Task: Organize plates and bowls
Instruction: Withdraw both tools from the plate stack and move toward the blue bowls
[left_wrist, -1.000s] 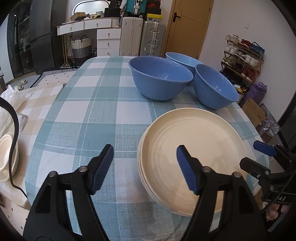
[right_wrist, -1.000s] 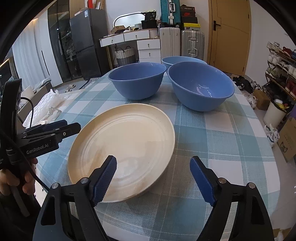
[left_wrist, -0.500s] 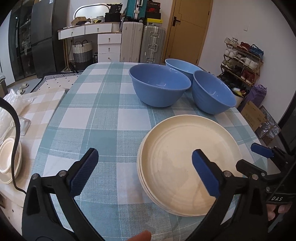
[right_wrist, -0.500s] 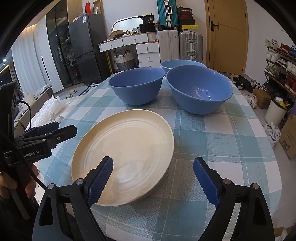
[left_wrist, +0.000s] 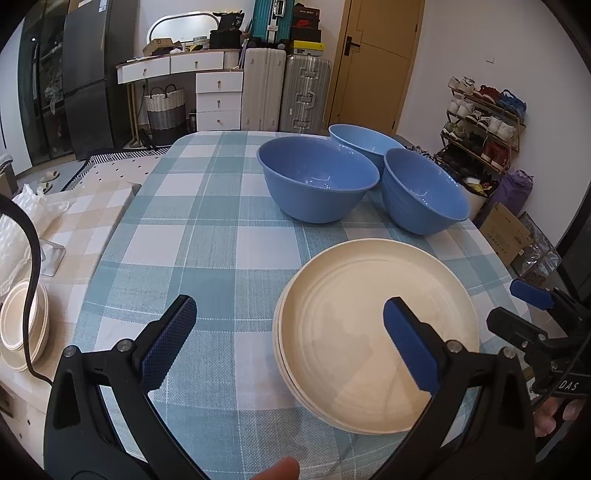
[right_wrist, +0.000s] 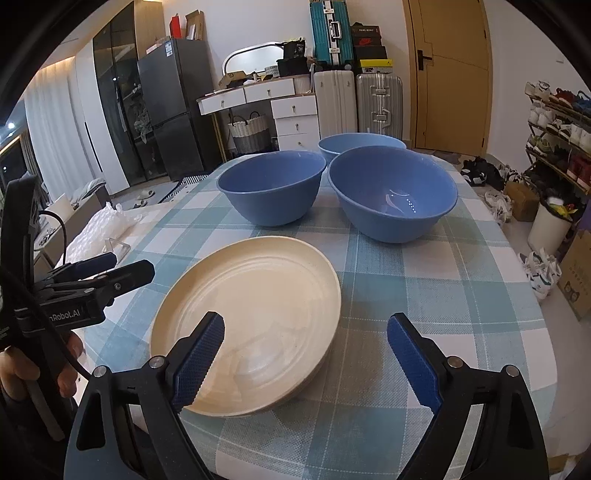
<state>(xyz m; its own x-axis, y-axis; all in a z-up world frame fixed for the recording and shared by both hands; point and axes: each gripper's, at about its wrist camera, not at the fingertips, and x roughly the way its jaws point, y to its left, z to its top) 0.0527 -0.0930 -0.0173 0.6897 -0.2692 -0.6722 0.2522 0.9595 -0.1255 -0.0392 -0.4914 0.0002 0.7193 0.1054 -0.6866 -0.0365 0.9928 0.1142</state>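
Left wrist view shows the left gripper spread wide with nothing between its blue pads, having just been opening, poised over the checked surface at the near edge of a stack of cream plates. Three blue bowls cluster close together behind the stack. From the right wrist view, the right gripper has also been widening and holds nothing, its left pad over the plate rim. Smaller cream dishes sit off to the left.
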